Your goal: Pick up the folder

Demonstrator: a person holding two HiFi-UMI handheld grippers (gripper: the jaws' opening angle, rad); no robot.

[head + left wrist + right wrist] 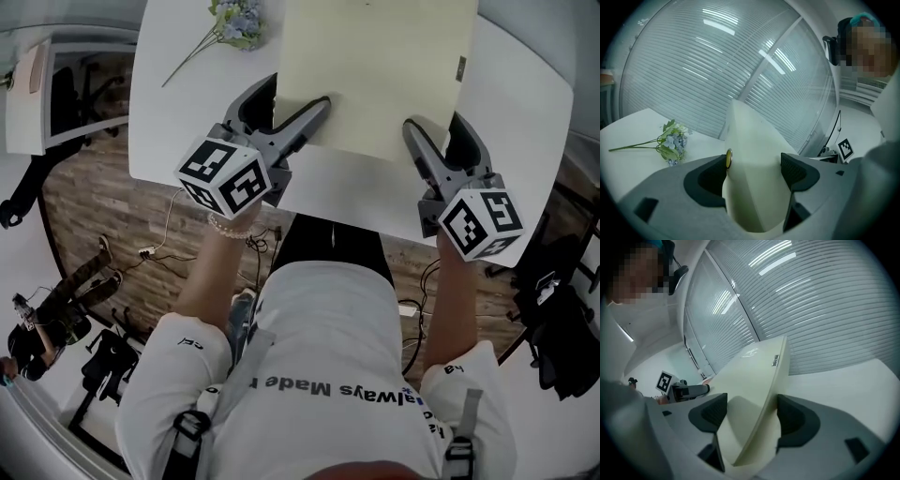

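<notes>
A pale yellow folder is over the far middle of the white table. My left gripper is shut on its near left corner, one jaw above the cover and one below. My right gripper is shut on the near right corner. In the left gripper view the folder fills the gap between the jaws, and a small round snap lies by the left pad. In the right gripper view the folder's edge runs slanted between the jaws and rests against the right pad.
A sprig of blue flowers lies on the table's far left, also seen in the left gripper view. A window with blinds stands behind the table. Cables and dark chairs are on the floor to the left.
</notes>
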